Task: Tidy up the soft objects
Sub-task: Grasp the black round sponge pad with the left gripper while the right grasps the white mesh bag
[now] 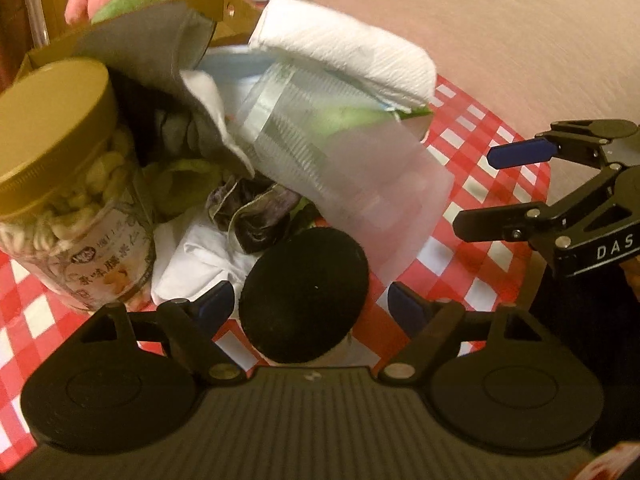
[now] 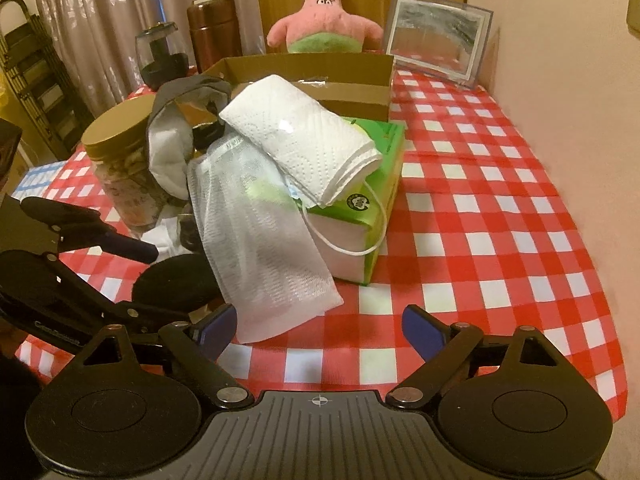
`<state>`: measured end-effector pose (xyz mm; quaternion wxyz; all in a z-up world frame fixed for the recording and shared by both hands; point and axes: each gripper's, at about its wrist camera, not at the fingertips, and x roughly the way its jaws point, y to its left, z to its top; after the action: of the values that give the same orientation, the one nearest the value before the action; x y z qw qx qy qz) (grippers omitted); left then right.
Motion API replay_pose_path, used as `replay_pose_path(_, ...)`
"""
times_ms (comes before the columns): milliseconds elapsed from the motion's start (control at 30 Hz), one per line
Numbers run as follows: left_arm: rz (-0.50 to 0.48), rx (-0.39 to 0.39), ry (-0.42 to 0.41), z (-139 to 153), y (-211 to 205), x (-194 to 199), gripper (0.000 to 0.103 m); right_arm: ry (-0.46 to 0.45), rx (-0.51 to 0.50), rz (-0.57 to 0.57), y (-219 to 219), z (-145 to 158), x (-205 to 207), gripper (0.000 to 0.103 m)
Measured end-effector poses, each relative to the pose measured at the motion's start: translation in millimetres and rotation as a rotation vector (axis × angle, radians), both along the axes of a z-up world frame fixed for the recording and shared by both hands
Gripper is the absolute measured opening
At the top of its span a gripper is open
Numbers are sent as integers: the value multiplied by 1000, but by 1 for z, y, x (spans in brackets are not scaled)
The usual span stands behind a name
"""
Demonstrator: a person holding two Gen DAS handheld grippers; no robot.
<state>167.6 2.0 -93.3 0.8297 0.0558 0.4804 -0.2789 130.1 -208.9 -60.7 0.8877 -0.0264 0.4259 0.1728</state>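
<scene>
In the left wrist view, the left gripper (image 1: 308, 300) is seen with jaws wide and nothing held, just before a round black pad (image 1: 304, 294). The white mesh bag (image 1: 352, 176), draped off the pile onto the checked tablecloth (image 1: 472, 208), is judged light, limp and prone to snag, best pinched at its loose lower hem. Motion blur obscures its weave.

In the right wrist view, the right gripper (image 2: 318, 328) is likewise spread wide and empty. The folded paper towel (image 2: 304, 136) rests on the green tissue box (image 2: 380, 184); what lies beneath the grey cloth (image 2: 188, 92) is hidden
</scene>
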Motion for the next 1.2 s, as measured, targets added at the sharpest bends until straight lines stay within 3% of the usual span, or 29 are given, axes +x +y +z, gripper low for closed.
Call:
replay_pose_path(67,8,-19,24,-3,2,4,69,5,1,-1,1,-3,3,90)
replay_pose_path(367,10,-26,45,-5,9,9,65,18,-6,11,7,-15,10,90)
replay_pose_path(633,48,-20,1,25,23,-8,65,-14,-10,54,18,-14,12,89)
replay_pose_path(900,145,-19,-52,52,42,-21,65,-54,-56,120,45,-22,21,84)
replay_pose_path(1000,176,-34,-52,55,48,-26,65,-54,-64,139,56,-28,28,62)
replay_pose_path(1067,195,-39,-51,58,54,-31,65,-53,-80,149,63,-31,31,40)
replay_pose_path(1200,223,-55,-56,62,58,-37,65,-70,-103,154,67,-28,28,16)
